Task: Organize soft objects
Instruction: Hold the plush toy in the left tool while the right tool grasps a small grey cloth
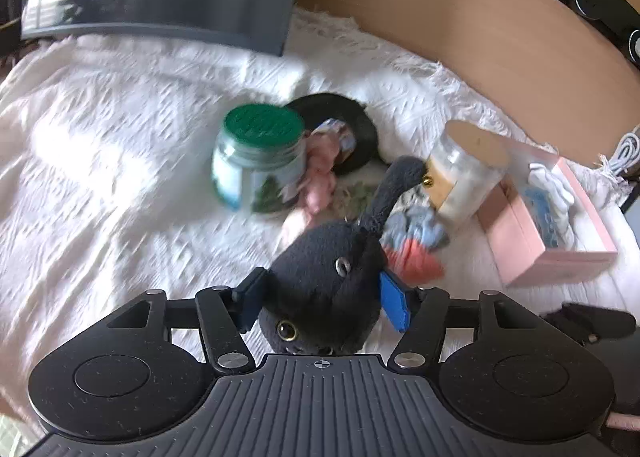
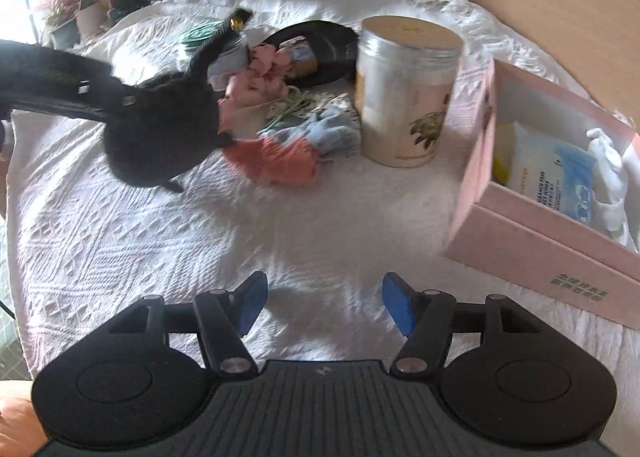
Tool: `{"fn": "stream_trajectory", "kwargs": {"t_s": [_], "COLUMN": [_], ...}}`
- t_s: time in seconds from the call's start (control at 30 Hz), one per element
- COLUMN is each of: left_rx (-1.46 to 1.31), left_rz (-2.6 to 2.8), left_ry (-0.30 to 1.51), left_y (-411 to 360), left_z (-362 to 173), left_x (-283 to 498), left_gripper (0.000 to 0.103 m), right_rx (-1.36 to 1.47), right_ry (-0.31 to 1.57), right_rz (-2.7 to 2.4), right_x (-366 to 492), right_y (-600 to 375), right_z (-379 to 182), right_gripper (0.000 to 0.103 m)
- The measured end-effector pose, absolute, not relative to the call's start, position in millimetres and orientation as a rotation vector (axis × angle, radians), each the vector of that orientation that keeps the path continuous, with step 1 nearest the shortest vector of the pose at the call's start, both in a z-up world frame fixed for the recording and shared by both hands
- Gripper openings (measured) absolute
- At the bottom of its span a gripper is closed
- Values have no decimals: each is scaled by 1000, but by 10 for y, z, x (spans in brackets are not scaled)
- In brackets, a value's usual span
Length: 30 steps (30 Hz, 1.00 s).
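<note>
the black plush toy [image 1: 324, 289] is gripped by the left gripper [image 1: 322, 297]; the right gripper [image 2: 324, 303] is held open, empty; socks [image 2: 288, 145] are left unsorted beside the pink box [image 2: 532, 233].

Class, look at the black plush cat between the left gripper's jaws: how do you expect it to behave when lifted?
The black plush cat probably squashes and holds: its fuzzy body bulges between the left gripper jaws. Likely light for its size, being stuffed fabric. Its thin tail looks floppy, so it may sway and snag on the clear jar.
</note>
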<state>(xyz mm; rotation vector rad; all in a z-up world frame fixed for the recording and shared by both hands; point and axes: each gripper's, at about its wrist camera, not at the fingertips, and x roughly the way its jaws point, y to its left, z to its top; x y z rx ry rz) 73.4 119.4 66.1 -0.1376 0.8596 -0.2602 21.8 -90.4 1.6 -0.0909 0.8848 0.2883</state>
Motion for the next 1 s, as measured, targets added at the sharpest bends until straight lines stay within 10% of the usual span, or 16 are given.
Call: {"fn": "stream_trajectory", "kwargs": {"t_s": [1.0], "left_rx": [-203], "left_rz": [-325], "left_ry": [931], "left_y": [1468], "left_z": [385], "left_x": [657], "left_gripper": [73], "right_rx": [-60], "right_ry": [772], "right_rz": [211], "right_x": [102], "right_y": [-777], "right_z": [112], "right_gripper": [87]}}
